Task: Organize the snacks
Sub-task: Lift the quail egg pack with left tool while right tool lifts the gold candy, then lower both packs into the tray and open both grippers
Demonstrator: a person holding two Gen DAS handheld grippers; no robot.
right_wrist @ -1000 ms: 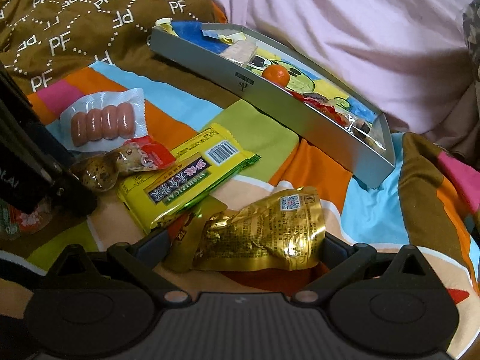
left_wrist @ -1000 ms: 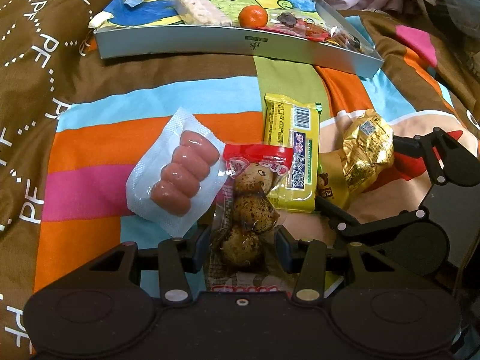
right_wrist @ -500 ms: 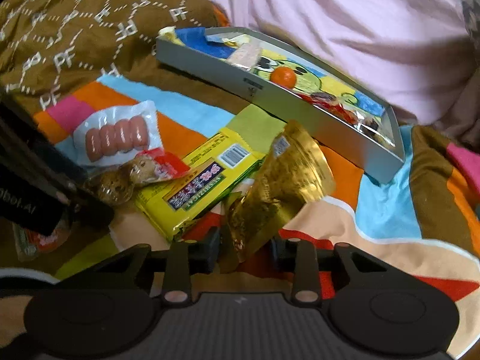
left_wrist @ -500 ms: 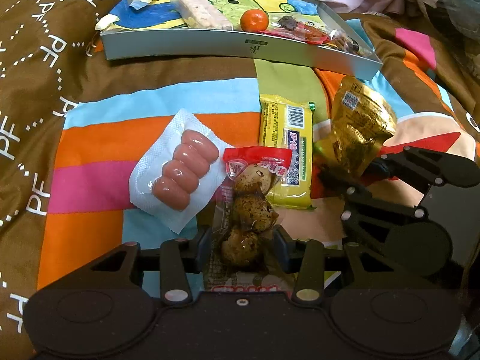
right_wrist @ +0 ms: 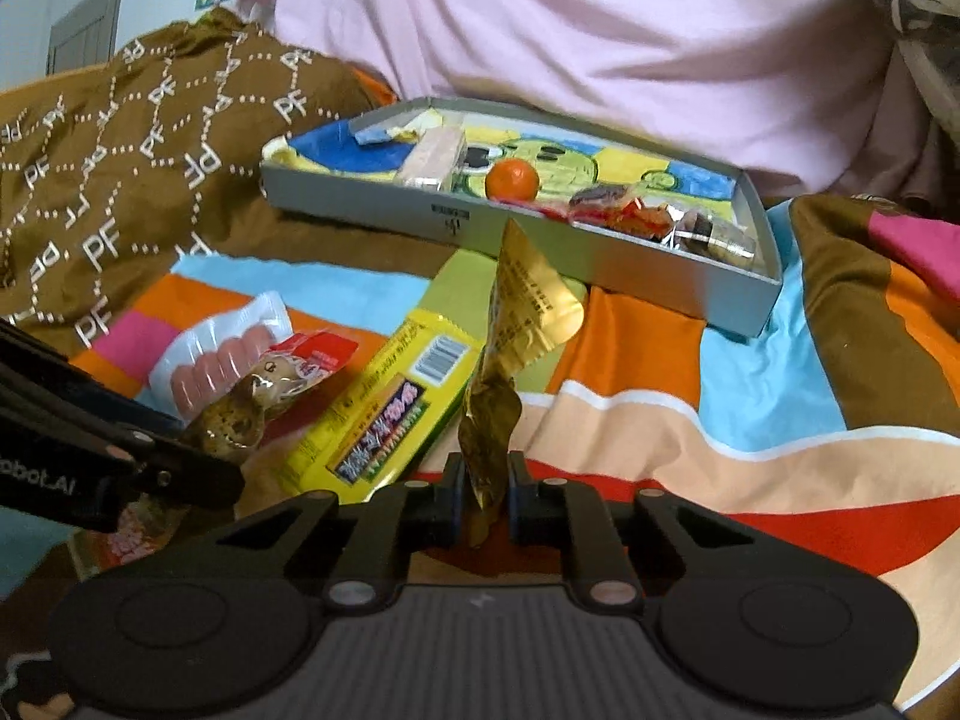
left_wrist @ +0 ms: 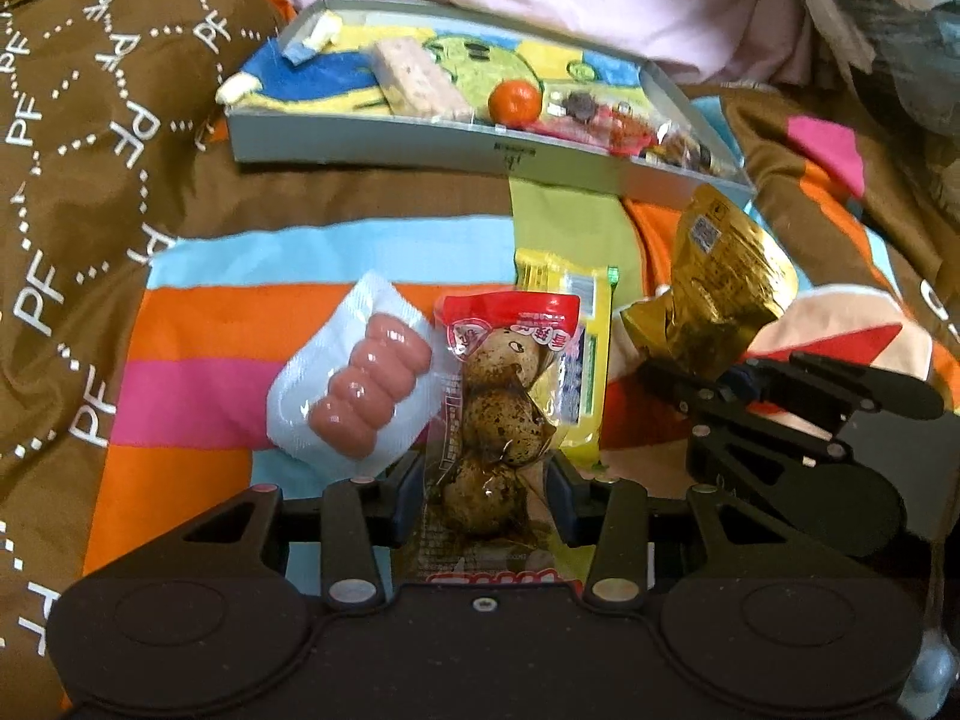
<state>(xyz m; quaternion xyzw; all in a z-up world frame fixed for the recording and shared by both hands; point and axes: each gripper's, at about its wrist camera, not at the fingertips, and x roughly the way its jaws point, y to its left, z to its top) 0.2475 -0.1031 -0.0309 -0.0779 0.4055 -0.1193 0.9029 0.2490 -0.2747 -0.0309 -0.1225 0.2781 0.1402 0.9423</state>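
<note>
My left gripper (left_wrist: 480, 495) is shut on a clear packet of speckled eggs (left_wrist: 495, 414) with a red top, lifted off the blanket. My right gripper (right_wrist: 485, 501) is shut on the lower end of a gold foil packet (right_wrist: 522, 312), which stands upright above the blanket; it also shows in the left wrist view (left_wrist: 726, 294). A pack of pink sausages (left_wrist: 360, 387) and a yellow snack bar (right_wrist: 390, 414) lie on the striped blanket. A grey tray (left_wrist: 420, 150) at the back holds a nougat bar, an orange (left_wrist: 513, 103) and small wrapped sweets.
The striped and brown patterned blanket (left_wrist: 228, 276) covers the whole surface and bulges at the left. A pink sheet (right_wrist: 600, 30) rises behind the tray. The right gripper's body (left_wrist: 798, 432) sits close to the right of my left one.
Both grippers closed on their packets and lifted them. The gold packet went from lying flat to standing upright. The egg packet rose off the blanket, and both views moved towards the tray.
</note>
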